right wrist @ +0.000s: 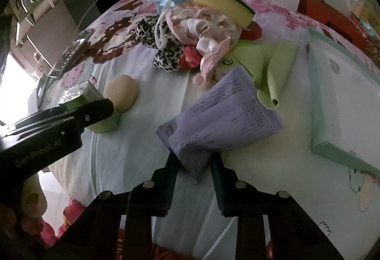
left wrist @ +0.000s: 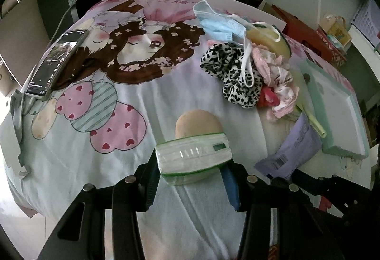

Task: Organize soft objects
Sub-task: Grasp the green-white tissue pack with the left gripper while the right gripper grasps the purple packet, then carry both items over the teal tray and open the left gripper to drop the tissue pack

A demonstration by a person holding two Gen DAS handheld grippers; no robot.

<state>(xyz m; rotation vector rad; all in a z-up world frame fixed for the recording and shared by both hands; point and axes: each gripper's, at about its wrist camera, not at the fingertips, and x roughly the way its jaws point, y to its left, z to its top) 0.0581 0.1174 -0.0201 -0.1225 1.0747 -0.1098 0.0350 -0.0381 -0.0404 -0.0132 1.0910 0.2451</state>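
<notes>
Black pads of the left gripper (left wrist: 192,172) are clamped on a green-edged tissue pack (left wrist: 193,156), held just above the cartoon-print bedsheet (left wrist: 95,165); a beige puff-shaped sponge (left wrist: 198,123) lies just beyond it. The right gripper (right wrist: 193,179) has its jaws pressed against the near corner of a lavender printed pouch (right wrist: 220,115), which rests on the sheet. Beyond the pouch lies a lime-green cloth (right wrist: 266,62), then a heap holding a leopard-print fabric piece (right wrist: 166,58), pink and white frilled garments (right wrist: 209,34), blue face masks (left wrist: 216,20) and a yellow scouring sponge (right wrist: 223,4). A pale green lidded box (right wrist: 342,105) sits to the right. A phone (left wrist: 57,62) rests at the sheet's left edge.
</notes>
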